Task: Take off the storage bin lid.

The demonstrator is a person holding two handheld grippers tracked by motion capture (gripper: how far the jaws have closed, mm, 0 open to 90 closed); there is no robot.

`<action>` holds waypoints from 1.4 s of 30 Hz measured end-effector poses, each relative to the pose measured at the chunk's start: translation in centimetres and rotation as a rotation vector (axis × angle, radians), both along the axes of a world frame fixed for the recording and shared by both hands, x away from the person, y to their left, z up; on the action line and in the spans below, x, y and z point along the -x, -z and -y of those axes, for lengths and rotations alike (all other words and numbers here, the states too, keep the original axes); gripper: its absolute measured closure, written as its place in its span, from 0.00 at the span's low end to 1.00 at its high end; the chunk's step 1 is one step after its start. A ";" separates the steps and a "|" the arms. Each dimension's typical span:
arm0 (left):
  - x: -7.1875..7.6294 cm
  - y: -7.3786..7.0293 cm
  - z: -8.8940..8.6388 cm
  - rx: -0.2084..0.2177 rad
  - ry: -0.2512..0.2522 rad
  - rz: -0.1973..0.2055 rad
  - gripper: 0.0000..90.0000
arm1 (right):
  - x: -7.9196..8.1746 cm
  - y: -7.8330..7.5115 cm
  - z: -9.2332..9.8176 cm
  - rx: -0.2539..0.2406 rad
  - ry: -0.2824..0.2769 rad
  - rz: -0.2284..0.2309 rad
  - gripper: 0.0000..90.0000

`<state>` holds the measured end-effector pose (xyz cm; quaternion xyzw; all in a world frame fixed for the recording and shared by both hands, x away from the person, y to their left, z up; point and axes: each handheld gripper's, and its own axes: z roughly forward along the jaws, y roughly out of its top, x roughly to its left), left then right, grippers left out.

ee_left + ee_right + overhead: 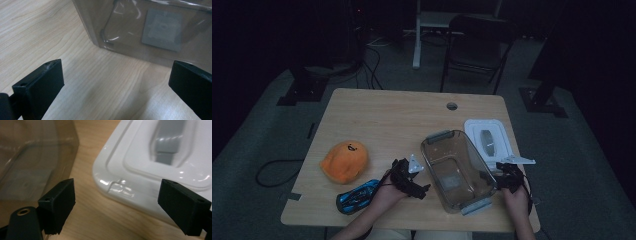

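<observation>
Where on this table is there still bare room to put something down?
The far half is bare, from the cable hole to the far left corner, behind the orange plush. The near side is crowded: blue toy car, left gripper, clear bin, white lid and right gripper.

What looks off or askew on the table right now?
The clear bin sits slanted to the table's edges with its white lid off, lying flat beside it. The orange plush toy and blue toy car lie outside it. Nothing spilled or visibly damaged.
</observation>
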<state>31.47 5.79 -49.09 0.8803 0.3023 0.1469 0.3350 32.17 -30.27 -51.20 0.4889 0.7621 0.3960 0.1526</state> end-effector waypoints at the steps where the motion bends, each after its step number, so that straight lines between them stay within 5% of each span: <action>1: 0.0 0.0 0.0 0.000 0.000 0.000 0.00 | 0.0 0.0 0.0 0.000 0.000 0.000 0.16; 10: -1.0 -0.1 -0.3 -0.051 0.005 -0.003 0.00 | 0.3 0.0 -1.5 -0.001 -0.102 -0.019 0.16; 24: -3.6 -1.3 -2.1 -0.150 -0.024 0.037 0.00 | 2.3 -0.4 -4.3 0.013 -0.171 -0.002 0.18; 42: -5.4 -1.7 -5.1 -0.151 -0.071 0.012 0.00 | 3.3 -0.2 -7.3 -0.025 -0.242 0.043 0.18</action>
